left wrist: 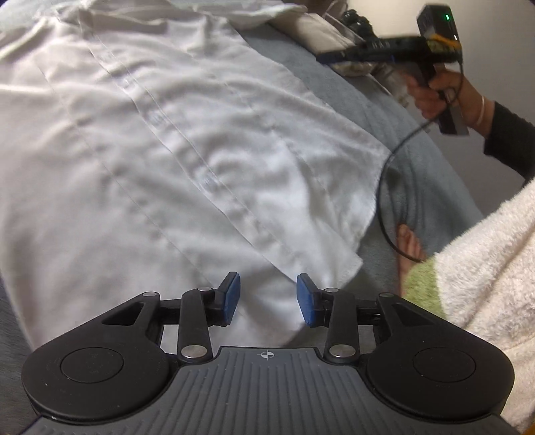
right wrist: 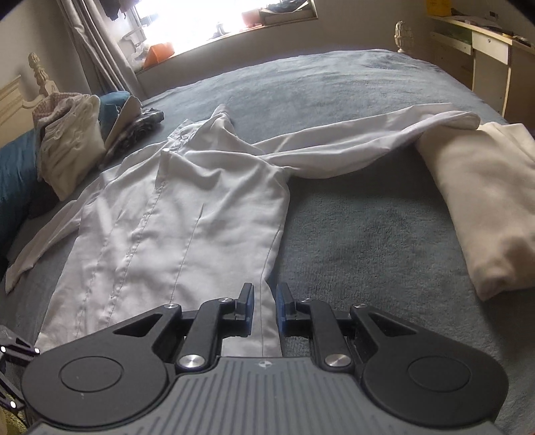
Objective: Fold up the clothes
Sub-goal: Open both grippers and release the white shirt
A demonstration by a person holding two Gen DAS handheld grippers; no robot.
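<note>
Closest in, the left gripper (left wrist: 268,297) hangs over the hem of the white button-front cotton shirt (left wrist: 160,140), its blue pads (left wrist: 232,296) parted to a moderate gap with nothing pinched between them. Just beside it, the right gripper (right wrist: 264,309) points at the shirt's side seam with its jaws only narrowly apart; the cloth lies below the pads, not clamped. That shirt lies face up and spread flat on the grey-blue fleecy bedspread (right wrist: 351,217), one sleeve (right wrist: 367,144) stretched out sideways until its cuff meets a folded cream cloth (right wrist: 478,200). Further back, a heap of crumpled pale clothes (right wrist: 72,150) sits near the cream headboard (right wrist: 20,97), and beyond that a bright window (right wrist: 217,20).
</note>
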